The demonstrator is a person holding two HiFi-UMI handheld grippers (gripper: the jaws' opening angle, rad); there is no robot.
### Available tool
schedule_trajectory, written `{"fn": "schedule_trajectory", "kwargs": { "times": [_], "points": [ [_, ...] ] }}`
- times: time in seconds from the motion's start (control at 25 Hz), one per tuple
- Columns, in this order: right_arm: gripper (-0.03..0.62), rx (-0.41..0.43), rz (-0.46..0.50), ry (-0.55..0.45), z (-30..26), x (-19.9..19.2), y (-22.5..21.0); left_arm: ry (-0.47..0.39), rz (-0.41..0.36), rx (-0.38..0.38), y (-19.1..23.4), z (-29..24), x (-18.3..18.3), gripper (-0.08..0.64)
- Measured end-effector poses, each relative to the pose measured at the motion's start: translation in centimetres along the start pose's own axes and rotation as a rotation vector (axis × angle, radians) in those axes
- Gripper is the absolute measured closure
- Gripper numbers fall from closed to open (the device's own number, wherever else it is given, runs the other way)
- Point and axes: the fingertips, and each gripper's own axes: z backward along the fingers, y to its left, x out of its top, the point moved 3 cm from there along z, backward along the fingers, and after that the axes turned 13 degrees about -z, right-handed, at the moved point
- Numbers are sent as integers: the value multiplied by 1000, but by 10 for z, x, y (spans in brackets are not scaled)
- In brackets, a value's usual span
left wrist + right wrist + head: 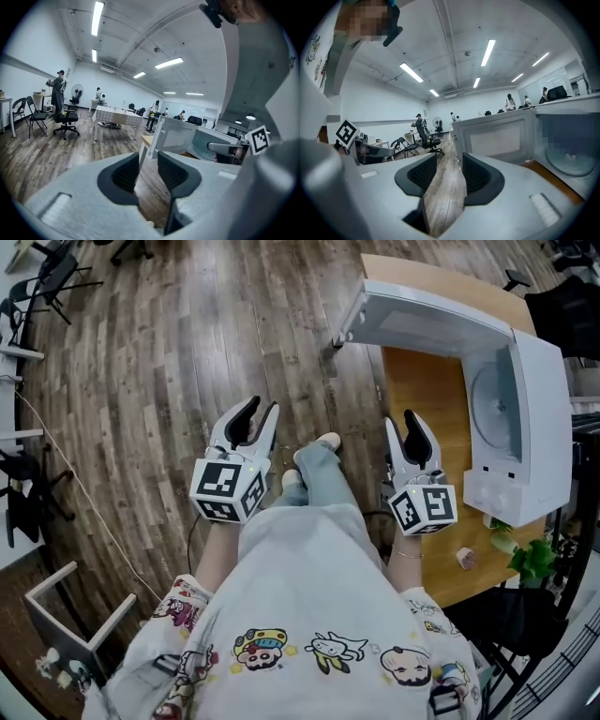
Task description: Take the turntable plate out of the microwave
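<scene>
Looking down from the head view, the left gripper (261,414) and the right gripper (401,424) are held side by side over the brown wood-plank floor (141,352), each with its jaws parted and nothing between them. Ahead and to the right of the right gripper, a boxy white microwave (539,390) sits on a light wooden table (422,390). Its white hinged door (422,320) is swung wide open, just ahead of the right gripper. The round clear glass turntable plate (492,409) lies inside the cavity, well apart from both grippers.

From the left gripper view, the two dark ribbed pads (123,174) stand apart with only floor and a table leg seen through the gap. The open door is ahead and slightly right of the jaws. The right gripper, with its square-marker cube (259,138), shows at the far right.

From the right gripper view, the jaws are likewise spread and empty, with floor planks between them. The open door stands just ahead and right of the jaws. The plate is further right inside the cavity, partly behind a blurred patch.
</scene>
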Motion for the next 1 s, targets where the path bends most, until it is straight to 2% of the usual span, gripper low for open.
{"fn": "schedule_trajectory", "kwargs": {
  "times": [0.16,0.36,0.76,1.0],
  "points": [
    [425,-54,-23,-22,-16,21,-27,-3,-38,-99,-10,-53,28,442],
    [423,-135,-42,-71,-20,52,-61,-11,-81,-245,-43,-114,63,442],
    [425,-374,-115,-208,25,89,-138,-5,-181,-582,-146,-202,105,442],
    [425,-521,-148,-293,66,96,-168,-4,-233,-745,-199,-241,119,442]
  ]
}}
